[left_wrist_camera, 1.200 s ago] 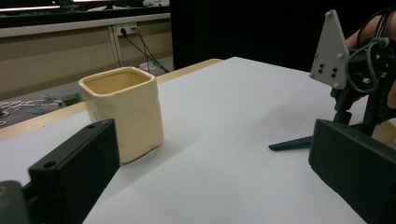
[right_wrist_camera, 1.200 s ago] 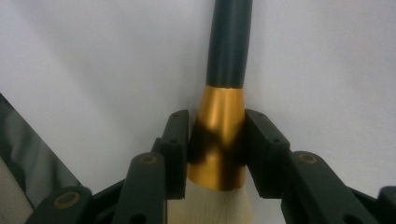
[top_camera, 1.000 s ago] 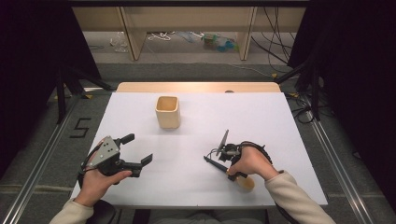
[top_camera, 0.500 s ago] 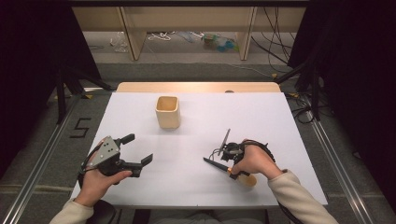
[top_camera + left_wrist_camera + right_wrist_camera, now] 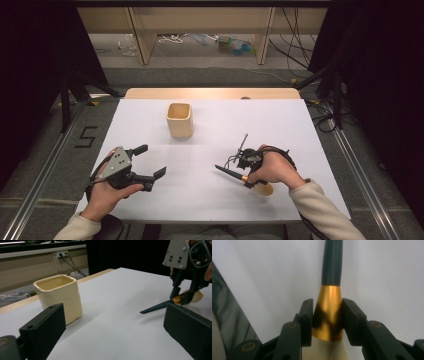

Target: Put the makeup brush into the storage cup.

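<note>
A makeup brush (image 5: pixel 227 173) with a dark handle, gold ferrule (image 5: pixel 328 310) and pale bristles is held just over the white table at the front right. My right gripper (image 5: pixel 246 179) is shut on the ferrule, with a pad pressing each side (image 5: pixel 328 317). The handle points left toward the table's middle. A cream square cup (image 5: pixel 179 120) stands upright and empty at the back middle. My left gripper (image 5: pixel 151 161) is at the front left, open, with nothing between its jaws. In the left gripper view, the cup (image 5: pixel 60 296) is at left and the held brush (image 5: pixel 155 308) at right.
The white sheet (image 5: pixel 215 200) covers the table, and a wooden strip (image 5: pixel 210 93) shows at the far edge. Metal rails run along both sides on the floor. Cables trail from the right gripper over the person's hand.
The right hand has shifted very slightly left with the brush still held. The left hand and the cup have stayed put.
</note>
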Available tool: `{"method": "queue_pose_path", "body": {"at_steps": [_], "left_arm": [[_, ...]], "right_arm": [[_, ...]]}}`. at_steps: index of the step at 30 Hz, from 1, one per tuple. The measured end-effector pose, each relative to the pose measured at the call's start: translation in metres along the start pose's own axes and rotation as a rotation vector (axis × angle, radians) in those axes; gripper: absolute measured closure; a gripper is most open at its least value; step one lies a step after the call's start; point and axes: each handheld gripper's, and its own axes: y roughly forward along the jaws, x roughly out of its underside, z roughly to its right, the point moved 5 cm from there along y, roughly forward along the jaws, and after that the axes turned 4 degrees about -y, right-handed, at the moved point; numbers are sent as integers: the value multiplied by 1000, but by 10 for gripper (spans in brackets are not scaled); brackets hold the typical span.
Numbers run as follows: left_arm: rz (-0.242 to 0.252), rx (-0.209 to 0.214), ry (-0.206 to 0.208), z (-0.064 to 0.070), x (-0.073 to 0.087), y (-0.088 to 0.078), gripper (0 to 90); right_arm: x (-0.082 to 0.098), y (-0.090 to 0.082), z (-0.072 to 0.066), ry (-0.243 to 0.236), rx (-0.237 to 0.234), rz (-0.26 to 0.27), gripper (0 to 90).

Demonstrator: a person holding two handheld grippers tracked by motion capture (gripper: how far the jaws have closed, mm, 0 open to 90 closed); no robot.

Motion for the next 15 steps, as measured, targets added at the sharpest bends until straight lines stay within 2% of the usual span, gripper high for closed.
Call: {"method": "queue_pose_path", "body": {"at_steps": [1, 2, 4, 6, 9, 10, 11, 12, 15], "left_arm": [[-8, 19, 12, 2, 0, 2, 44], [-11, 30, 11, 5, 0, 4, 53], [-21, 51, 32, 9, 0, 7, 69], [-29, 91, 35, 15, 1, 12, 92], [-53, 142, 54, 22, 3, 19, 108], [-68, 167, 65, 26, 4, 23, 112], [-74, 179, 72, 29, 5, 27, 117], [-74, 200, 91, 30, 5, 30, 123], [-103, 244, 121, 36, 7, 43, 132]], "right_arm": [[-2, -3, -1, -26, 4, -3, 639], [-3, -4, 0, -88, 7, 19, 639], [-5, -7, -4, -98, 3, 25, 639], [-5, -10, -1, -166, 16, 39, 638], [-4, -13, -4, -159, 8, 33, 638], [-4, -13, -4, -181, 5, 36, 638], [-4, -13, -6, -169, -2, 34, 638], [-5, -13, -5, -202, 0, 39, 638], [-8, -16, -10, -233, -15, 48, 638]]}}
